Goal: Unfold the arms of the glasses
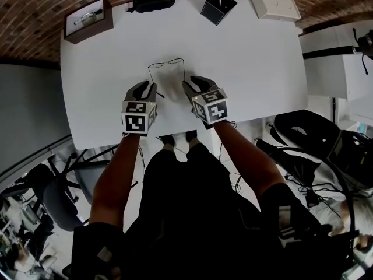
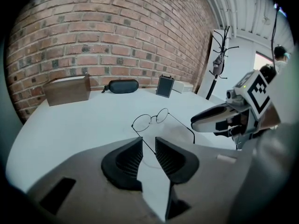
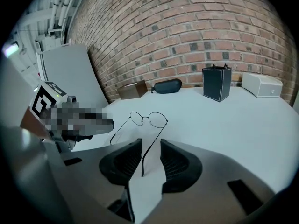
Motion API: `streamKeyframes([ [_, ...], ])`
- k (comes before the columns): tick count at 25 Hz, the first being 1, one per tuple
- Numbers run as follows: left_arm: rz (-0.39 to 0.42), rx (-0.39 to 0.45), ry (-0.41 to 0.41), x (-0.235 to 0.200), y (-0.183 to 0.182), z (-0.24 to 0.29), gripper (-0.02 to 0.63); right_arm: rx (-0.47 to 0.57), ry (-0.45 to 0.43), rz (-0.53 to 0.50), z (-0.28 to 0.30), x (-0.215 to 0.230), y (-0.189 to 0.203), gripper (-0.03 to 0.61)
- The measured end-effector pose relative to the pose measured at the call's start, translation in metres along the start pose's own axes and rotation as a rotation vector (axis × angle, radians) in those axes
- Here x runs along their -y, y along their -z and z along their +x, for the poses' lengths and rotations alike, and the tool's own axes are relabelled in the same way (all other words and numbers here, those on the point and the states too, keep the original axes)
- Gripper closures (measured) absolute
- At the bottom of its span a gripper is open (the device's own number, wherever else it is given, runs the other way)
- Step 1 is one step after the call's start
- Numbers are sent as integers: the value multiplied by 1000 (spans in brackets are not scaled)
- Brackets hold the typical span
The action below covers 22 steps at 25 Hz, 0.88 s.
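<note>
Thin wire-rimmed glasses (image 1: 166, 65) rest on the white table (image 1: 250, 69), lenses away from me and both arms swung out toward me. My left gripper (image 1: 150, 89) is at the end of the left arm. In the left gripper view that arm runs into the gap of the left gripper (image 2: 148, 146), and the pads stand apart from it. My right gripper (image 1: 189, 86) is at the other arm. In the right gripper view that arm's tip lies between the jaws of the right gripper (image 3: 150, 148), with bare table showing on both sides. The glasses (image 3: 148, 119) stay flat.
Along the table's far edge by the brick wall stand a wooden box (image 1: 87, 19), a black glasses case (image 1: 152, 2), a black square holder (image 1: 218, 6) and a white box (image 1: 274, 4). The table's near edge is just under my hands. Chairs and bags crowd the floor.
</note>
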<state>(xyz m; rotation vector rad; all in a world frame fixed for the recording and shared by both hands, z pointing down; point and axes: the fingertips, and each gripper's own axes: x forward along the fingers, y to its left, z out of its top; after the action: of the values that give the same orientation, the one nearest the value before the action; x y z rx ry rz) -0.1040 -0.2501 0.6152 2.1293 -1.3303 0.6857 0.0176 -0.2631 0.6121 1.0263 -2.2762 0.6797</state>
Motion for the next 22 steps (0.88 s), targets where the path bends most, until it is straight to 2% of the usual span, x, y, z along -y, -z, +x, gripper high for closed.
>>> streamKeyframes([
  [8,-64,154,-3,5,-36,-42,535,114,-21,-13,-28,-6,-38,481],
  [13,-97,269,-8,12,-69,-81,585,209,-48,-55,-62,-19,-76,530],
  [18,-86,409,-26,20,-108,-122,603,284,-91,-157,-98,-42,-111,551],
  [22,-84,479,-9,30,-128,-146,603,350,-78,-174,-126,-48,-134,558],
])
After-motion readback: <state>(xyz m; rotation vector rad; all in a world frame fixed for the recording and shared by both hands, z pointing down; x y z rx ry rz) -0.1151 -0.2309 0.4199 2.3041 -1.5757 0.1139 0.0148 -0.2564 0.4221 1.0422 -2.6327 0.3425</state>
